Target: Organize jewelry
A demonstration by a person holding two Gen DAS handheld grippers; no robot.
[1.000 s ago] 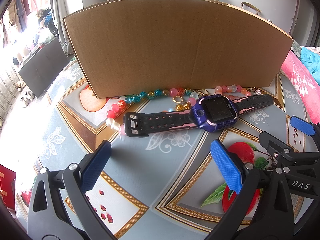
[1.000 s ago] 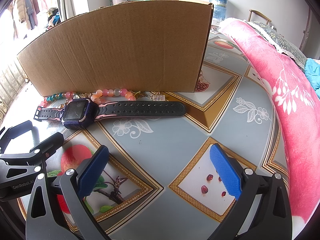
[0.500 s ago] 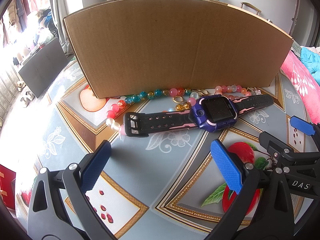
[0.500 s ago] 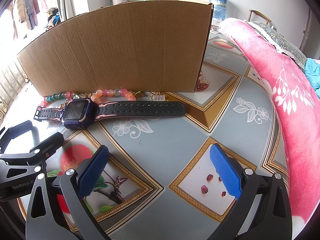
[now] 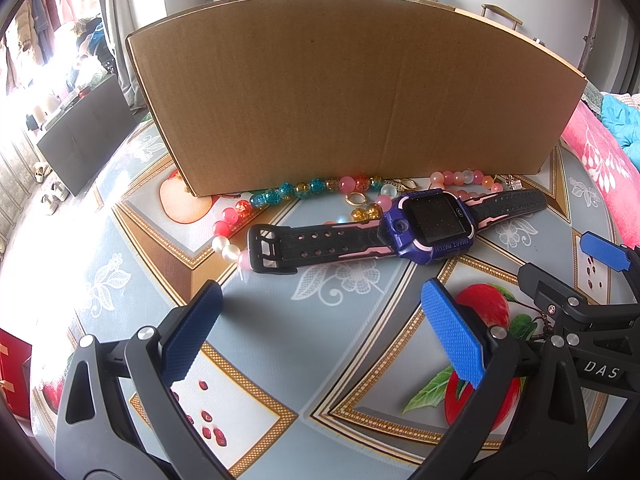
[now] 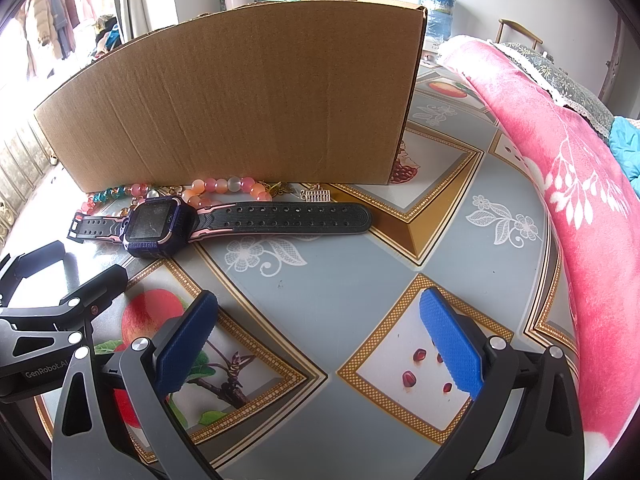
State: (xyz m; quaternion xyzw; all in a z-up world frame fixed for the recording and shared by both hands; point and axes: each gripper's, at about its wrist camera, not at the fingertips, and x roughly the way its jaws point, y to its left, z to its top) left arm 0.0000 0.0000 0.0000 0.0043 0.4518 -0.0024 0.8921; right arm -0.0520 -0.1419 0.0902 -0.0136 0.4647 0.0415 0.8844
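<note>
Lying flat, watch (image 5: 432, 226) leaves bare table (image 5: 320, 332) before spread tools.

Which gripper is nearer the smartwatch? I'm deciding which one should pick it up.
Left, as far as these views show. The left gripper has the smartwatch straight ahead, just right of center. From the right gripper, it lies ahead and well off to the left. Both are open, touching nothing.

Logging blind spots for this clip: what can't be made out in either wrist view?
- Inside of the cardboard box: both views show only its front wall.
- Beaded bracelets: partly hidden behind the smart watch in both views, so their count is unclear.
- Small gold charm: too small to identify.
- Left gripper and right gripper: bodies cut off by the bottom edge.
</note>
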